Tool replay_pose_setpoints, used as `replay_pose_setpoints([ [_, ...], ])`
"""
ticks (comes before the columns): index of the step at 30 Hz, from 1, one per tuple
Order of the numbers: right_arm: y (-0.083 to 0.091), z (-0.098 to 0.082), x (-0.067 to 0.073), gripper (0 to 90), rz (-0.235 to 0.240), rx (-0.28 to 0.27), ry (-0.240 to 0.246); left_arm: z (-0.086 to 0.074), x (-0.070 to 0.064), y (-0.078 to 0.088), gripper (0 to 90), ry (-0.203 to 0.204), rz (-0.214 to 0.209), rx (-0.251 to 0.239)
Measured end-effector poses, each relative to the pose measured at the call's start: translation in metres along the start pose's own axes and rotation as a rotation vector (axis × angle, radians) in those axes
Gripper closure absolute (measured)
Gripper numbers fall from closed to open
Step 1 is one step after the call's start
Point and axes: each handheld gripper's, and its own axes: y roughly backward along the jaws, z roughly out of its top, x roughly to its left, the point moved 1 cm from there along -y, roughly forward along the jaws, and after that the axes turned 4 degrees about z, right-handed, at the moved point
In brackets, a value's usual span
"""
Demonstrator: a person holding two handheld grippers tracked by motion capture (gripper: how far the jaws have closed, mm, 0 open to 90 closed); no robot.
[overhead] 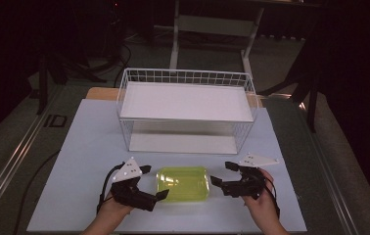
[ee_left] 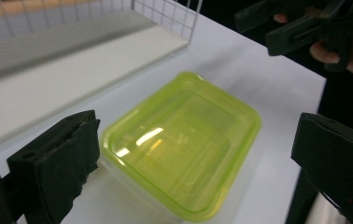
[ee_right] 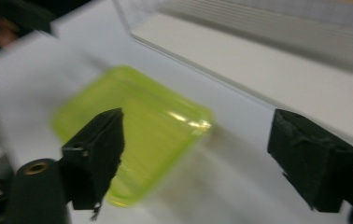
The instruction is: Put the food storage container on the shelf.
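Two wide-open grippers, left [overhead: 154,182] and right [overhead: 220,173], flank the green container [overhead: 182,183] before the wire rack [overhead: 187,103].

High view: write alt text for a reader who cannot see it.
A yellow-green lidded container lies on a white table between two hand-held black grippers, the left gripper and right gripper, both open. Behind it stands a white wire rack with two shelves.

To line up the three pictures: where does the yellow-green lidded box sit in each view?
High view: yellow-green lidded box, bottom centre, between both grippers.
Left gripper view: centre, between the open jaws.
Right gripper view: left of centre, blurred.
Shared landmark: the white wire rack behind it.
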Motion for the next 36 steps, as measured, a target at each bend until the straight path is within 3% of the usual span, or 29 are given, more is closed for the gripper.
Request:
replay_pose_setpoints([
  [4,-0.004,-0.004,-0.006,13.1,0.016,0.017,-0.037,-0.002,0.001,-0.008,1.9,0.027,0.004,0.034],
  [6,-0.008,-0.006,-0.006,12.5,-0.014,0.052,-0.047,-0.003,0.001,-0.011,1.9,0.055,0.002,0.046],
  [7,-0.01,-0.007,-0.006,12.6,-0.037,0.072,-0.061,-0.004,0.003,-0.013,1.9,0.074,0.0,0.055],
  [9,-0.014,-0.009,-0.005,12.6,-0.037,0.102,-0.107,-0.006,0.008,-0.016,1.9,0.136,-0.003,0.066],
  [11,-0.018,-0.01,-0.006,12.5,-0.016,0.116,-0.16,-0.007,0.012,-0.019,1.9,0.181,0.009,0.084],
  [14,-0.025,-0.011,-0.006,13.6,0.005,0.156,-0.237,-0.01,0.018,-0.022,1.9,0.241,-0.016,0.096],
  [16,-0.03,-0.012,-0.005,13.7,0.024,0.18,-0.262,-0.012,0.019,-0.025,1.9,0.255,-0.004,0.124],
  [21,-0.039,-0.015,-0.007,23.5,0.039,0.21,-0.329,-0.019,0.028,-0.029,2.4,0.383,-0.04,0.15],
  [23,-0.041,-0.016,-0.01,29.7,0.048,0.217,-0.372,-0.022,0.03,-0.031,7.1,0.407,-0.014,0.175],
  [25,-0.043,-0.018,-0.012,36.0,0.058,0.22,-0.405,-0.025,0.033,-0.033,18.9,0.437,-0.006,0.203],
  [27,-0.045,-0.02,-0.013,42.4,0.07,0.231,-0.422,-0.027,0.032,-0.035,20.8,0.443,0.002,0.228],
  [29,-0.047,-0.021,-0.013,47.0,0.076,0.234,-0.429,-0.029,0.032,-0.036,29.9,0.463,0.018,0.244],
  [33,-0.049,-0.022,-0.012,57.7,0.094,0.246,-0.455,-0.032,0.035,-0.037,52.6,0.494,-0.041,0.236],
  [36,-0.05,-0.022,-0.011,66.1,0.098,0.254,-0.461,-0.034,0.036,-0.036,63.0,0.509,-0.01,0.238],
])
